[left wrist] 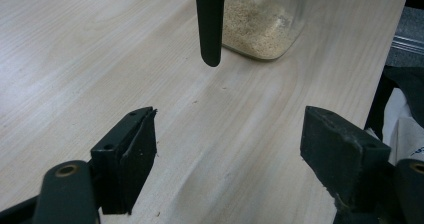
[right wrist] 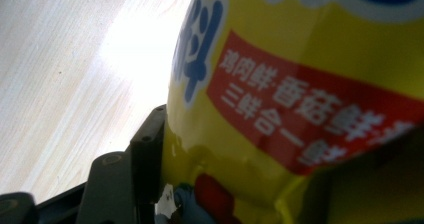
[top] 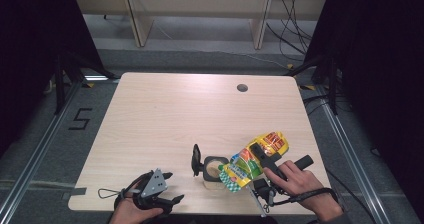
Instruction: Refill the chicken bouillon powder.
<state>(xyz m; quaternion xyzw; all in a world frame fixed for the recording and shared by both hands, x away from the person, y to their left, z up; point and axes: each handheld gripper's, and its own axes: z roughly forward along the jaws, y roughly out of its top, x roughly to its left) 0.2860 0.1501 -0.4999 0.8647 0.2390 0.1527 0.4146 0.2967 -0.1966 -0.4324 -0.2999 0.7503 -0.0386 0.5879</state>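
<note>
High view: the left gripper [top: 159,191] is resting at the near edge of the pale wooden table [top: 165,114], its jaws standing spread with nothing between them. Just ahead and to its right, a clear glass jar of beige grains [top: 214,170] is standing with its black lid [top: 196,159] hinged upright. The right gripper [top: 256,156] is pinching a yellow printed plastic pouch [top: 252,160], tilting it with the lower end over the jar's mouth.

A lab or recording studio is suggested: a bare wooden table [top: 165,119] is enclosed by black curtains [top: 380,59], metal floor rails [top: 35,149] & stands; a taped "5" [top: 80,119] is marked on grey carpet, w/ loose cables [top: 292,21] behind.
</note>
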